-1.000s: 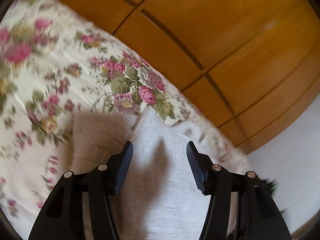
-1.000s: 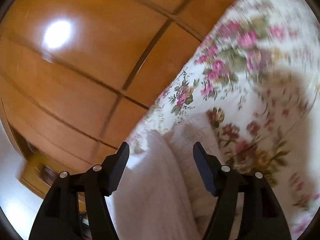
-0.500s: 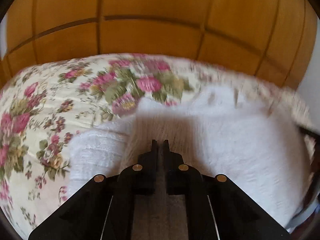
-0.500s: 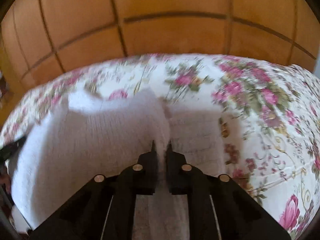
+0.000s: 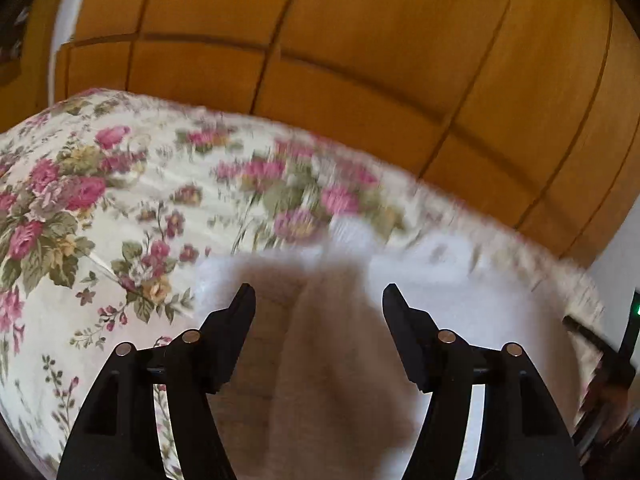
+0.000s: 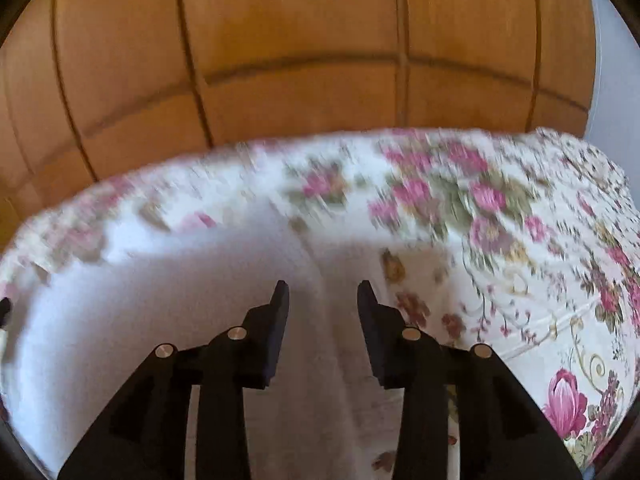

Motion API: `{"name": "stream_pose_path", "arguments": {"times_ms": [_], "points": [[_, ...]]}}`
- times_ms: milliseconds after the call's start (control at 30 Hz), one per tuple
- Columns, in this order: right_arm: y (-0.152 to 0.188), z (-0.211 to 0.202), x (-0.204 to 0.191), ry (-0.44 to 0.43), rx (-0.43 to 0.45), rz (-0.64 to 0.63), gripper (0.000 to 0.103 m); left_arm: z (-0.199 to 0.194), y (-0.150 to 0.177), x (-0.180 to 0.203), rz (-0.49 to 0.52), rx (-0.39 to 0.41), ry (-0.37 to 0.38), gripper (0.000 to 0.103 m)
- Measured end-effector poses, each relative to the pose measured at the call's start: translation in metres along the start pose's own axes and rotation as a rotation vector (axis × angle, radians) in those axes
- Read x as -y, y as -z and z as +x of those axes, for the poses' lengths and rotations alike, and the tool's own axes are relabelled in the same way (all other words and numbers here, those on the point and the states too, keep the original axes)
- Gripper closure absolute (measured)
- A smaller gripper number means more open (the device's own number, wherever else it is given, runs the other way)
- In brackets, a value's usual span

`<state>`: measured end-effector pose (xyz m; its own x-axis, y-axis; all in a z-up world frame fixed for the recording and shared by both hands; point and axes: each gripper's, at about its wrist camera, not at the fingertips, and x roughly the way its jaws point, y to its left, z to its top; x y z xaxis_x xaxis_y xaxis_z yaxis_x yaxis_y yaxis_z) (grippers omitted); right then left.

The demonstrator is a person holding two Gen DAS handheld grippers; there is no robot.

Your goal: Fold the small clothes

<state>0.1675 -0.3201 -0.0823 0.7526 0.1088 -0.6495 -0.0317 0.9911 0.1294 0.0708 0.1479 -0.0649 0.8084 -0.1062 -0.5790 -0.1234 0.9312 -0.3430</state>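
A white fluffy garment (image 5: 460,300) lies on a floral bedspread (image 5: 120,208). My left gripper (image 5: 319,290) hovers over the garment's left part with its jaws opening wide. The cloth lies below in their shadow and no pad presses on it. In the right wrist view the same garment (image 6: 160,300) fills the lower left. A raised fold of it runs between the fingers of my right gripper (image 6: 323,285). Those jaws are opening too, less wide, and the pads stand clear of the fold.
Wooden wardrobe panels (image 5: 360,40) rise right behind the bed, also wooden panels (image 6: 300,40) in the right wrist view. The bedspread (image 6: 520,280) spreads to the right of the garment. A dark device with a green light (image 5: 632,320) shows at the right edge.
Both grippers stood open a second ago, closed on the white cloth half a second ago, and have now let go and opened again. Both views have rolled towards level.
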Motion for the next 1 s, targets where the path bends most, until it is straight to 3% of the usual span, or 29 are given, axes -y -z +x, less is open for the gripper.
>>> {"name": "stream_pose_path", "arguments": {"times_ms": [133, 167, 233, 267, 300, 333, 400, 433, 500, 567, 667, 733, 800, 833, 900, 967, 1000], "points": [[-0.011, -0.004, -0.025, -0.161, -0.036, -0.032, 0.06, 0.004, -0.008, 0.033, 0.08, -0.033, 0.071, 0.038], [-0.011, 0.002, -0.034, -0.199, -0.076, -0.047, 0.048, 0.01, -0.008, 0.044, 0.121, -0.049, 0.06, 0.038], [-0.008, 0.02, -0.05, -0.215, -0.143, -0.099, 0.046, 0.026, -0.004, 0.06, 0.187, -0.101, 0.03, 0.038], [-0.004, 0.027, -0.057, -0.196, -0.156, -0.13, 0.054, 0.036, -0.001, 0.065, 0.214, -0.131, 0.017, 0.038], [-0.001, 0.034, -0.061, -0.171, -0.172, -0.162, 0.087, 0.052, 0.004, 0.069, 0.242, -0.175, -0.011, 0.038], [0.003, 0.043, -0.065, -0.143, -0.192, -0.191, 0.096, 0.065, 0.01, 0.072, 0.266, -0.222, -0.031, 0.042], [0.005, 0.047, -0.062, -0.14, -0.186, -0.173, 0.1, 0.076, 0.015, 0.076, 0.305, -0.224, -0.036, 0.072], [0.002, 0.045, -0.061, -0.139, -0.169, -0.161, 0.1, 0.076, 0.014, 0.079, 0.318, -0.216, -0.053, 0.099], [-0.005, 0.036, -0.057, -0.127, -0.112, -0.145, 0.101, 0.071, 0.002, 0.08, 0.274, -0.189, -0.027, 0.099], [-0.014, 0.027, -0.051, -0.109, -0.044, -0.114, 0.101, 0.06, -0.013, 0.079, 0.224, -0.101, -0.017, 0.099], [-0.022, 0.028, -0.046, -0.088, 0.001, -0.078, 0.102, 0.06, -0.018, 0.082, 0.238, -0.044, -0.026, 0.099], [-0.02, 0.036, -0.045, -0.052, -0.005, -0.08, 0.103, 0.074, -0.012, 0.08, 0.26, -0.056, -0.069, 0.099], [-0.012, 0.054, -0.039, -0.022, -0.045, -0.062, 0.103, 0.094, -0.002, 0.071, 0.229, -0.158, -0.089, 0.097], [-0.009, 0.061, -0.035, -0.038, -0.071, -0.039, 0.103, 0.101, 0.0, 0.063, 0.194, -0.201, -0.08, 0.093], [-0.005, 0.067, -0.026, -0.074, -0.09, 0.007, 0.103, 0.099, -0.003, 0.053, 0.14, -0.198, -0.027, 0.086], [-0.005, 0.066, -0.027, -0.078, -0.086, 0.007, 0.103, 0.095, -0.005, 0.049, 0.117, -0.194, 0.028, 0.05], [-0.004, 0.066, -0.027, -0.076, -0.084, 0.004, 0.102, 0.091, -0.005, 0.047, 0.108, -0.191, 0.068, 0.046]]}}
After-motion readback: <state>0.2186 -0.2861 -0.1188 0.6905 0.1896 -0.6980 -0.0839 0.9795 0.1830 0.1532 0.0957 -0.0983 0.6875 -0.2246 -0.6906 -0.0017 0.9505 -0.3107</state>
